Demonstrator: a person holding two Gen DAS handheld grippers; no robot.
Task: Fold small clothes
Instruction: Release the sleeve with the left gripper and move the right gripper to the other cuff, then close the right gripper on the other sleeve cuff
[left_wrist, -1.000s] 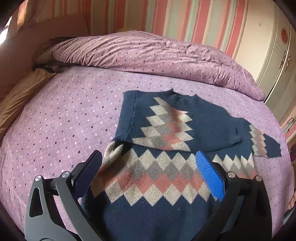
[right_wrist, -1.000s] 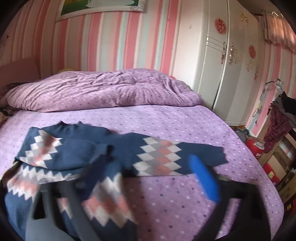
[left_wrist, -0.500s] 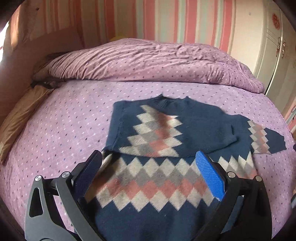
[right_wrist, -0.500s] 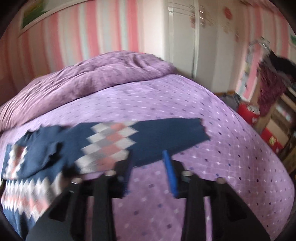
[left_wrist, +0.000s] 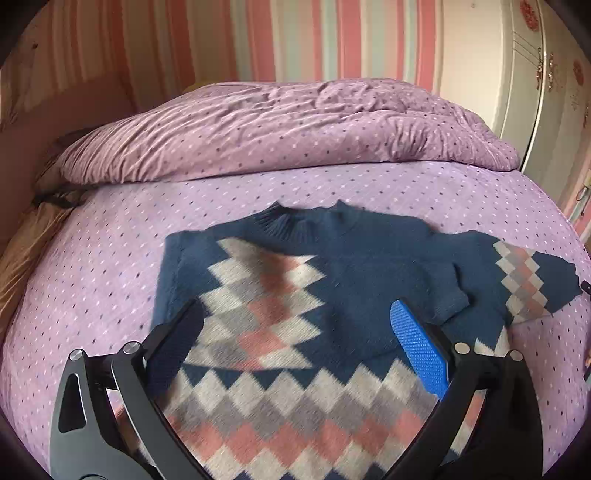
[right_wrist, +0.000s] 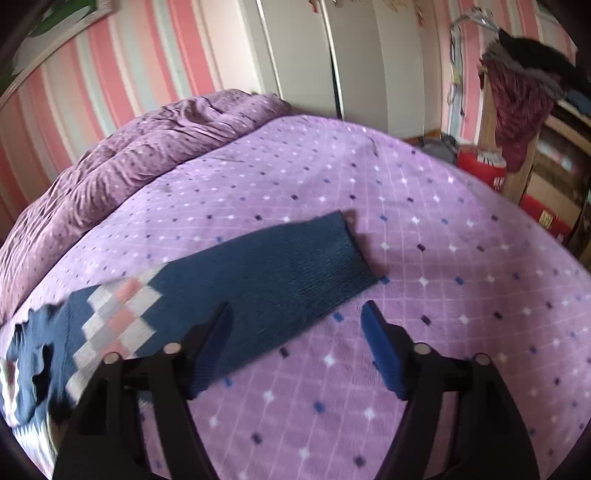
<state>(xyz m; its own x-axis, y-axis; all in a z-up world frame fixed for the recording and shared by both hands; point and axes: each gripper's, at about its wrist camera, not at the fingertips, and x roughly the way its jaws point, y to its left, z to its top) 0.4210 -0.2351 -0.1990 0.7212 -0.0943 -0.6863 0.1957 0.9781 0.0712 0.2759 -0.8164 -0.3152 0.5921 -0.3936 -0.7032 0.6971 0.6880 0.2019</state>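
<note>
Navy sweater (left_wrist: 369, 266) with diamond pattern lies flat on the purple dotted bedspread (left_wrist: 110, 251), collar toward the rumpled duvet (left_wrist: 280, 129) at the head of the bed. One sleeve is folded in across the chest; the other sleeve (right_wrist: 266, 273) stretches out sideways, cuff end lying flat on the bedspread. Sweater hem is cut off by the bottom edge of the left wrist view and partly hidden behind the left gripper (left_wrist: 295, 347) arms. In the right wrist view the sweater body is motion-blurred and cropped at the left edge; pattern detail there is hard to make out. Wardrobe (right_wrist: 332, 55) and clutter at the right edge are blurred, items not identifiable.

Left gripper: jaws wide apart, hovering over the sweater chest, nothing pinched between the pads. Right gripper (right_wrist: 295, 332): jaws opening, spread apart just short of the outstretched sleeve; its left finger overlaps the sleeve's near edge in view, contact cannot be told, no cloth between the pads.

Versus a second ago: left view has shifted up the sweater, from the lower diamond band to the chest. Right view has swung off the sweater body toward the sleeve cuff and sits lower and closer to the bedspread; half a second back its jaws were much narrower.
</note>
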